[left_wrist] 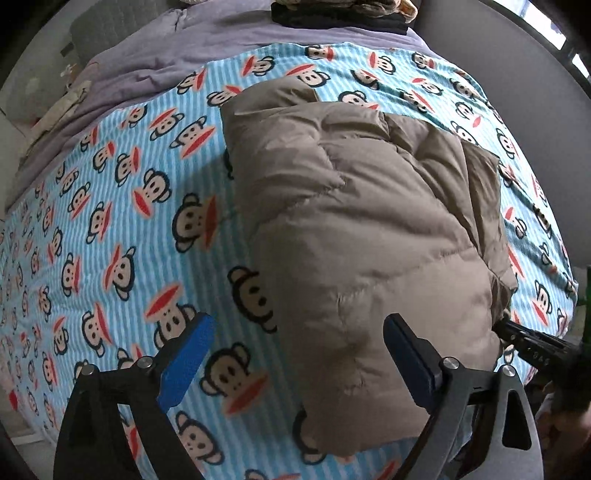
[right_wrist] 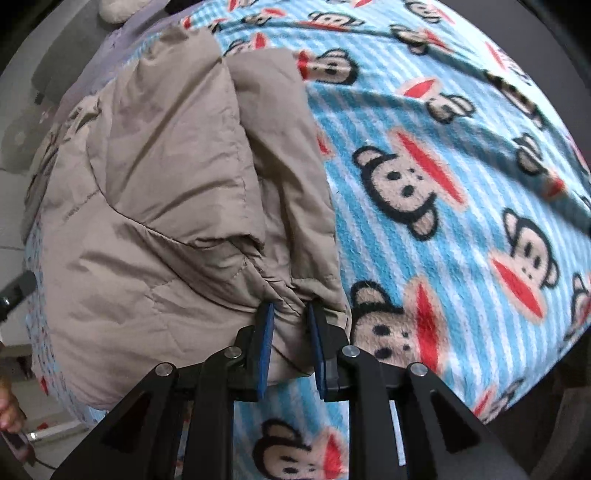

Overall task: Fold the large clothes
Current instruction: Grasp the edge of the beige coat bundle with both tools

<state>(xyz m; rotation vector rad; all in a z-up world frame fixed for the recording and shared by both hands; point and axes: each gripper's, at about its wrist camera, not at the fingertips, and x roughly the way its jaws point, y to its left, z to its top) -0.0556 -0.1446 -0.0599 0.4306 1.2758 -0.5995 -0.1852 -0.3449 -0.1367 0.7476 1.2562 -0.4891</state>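
A taupe quilted puffer jacket (left_wrist: 369,221) lies bundled on a blue striped blanket printed with monkey faces (left_wrist: 110,221). My left gripper (left_wrist: 299,321) hangs open above the jacket's near left edge, its blue pads (left_wrist: 184,362) wide apart with nothing between them. In the right wrist view, my right gripper (right_wrist: 290,308) is shut on a bunched fold at the near edge of the jacket (right_wrist: 166,184). That right gripper (left_wrist: 532,343) also shows as a dark tip at the jacket's right edge in the left wrist view.
A lilac sheet (left_wrist: 166,55) covers the far part of the bed, with a dark folded pile (left_wrist: 340,16) on it. Grey wall (left_wrist: 535,110) rises to the right. The blanket (right_wrist: 461,166) spreads right of the jacket. A person's hand (right_wrist: 9,410) shows at the lower left edge.
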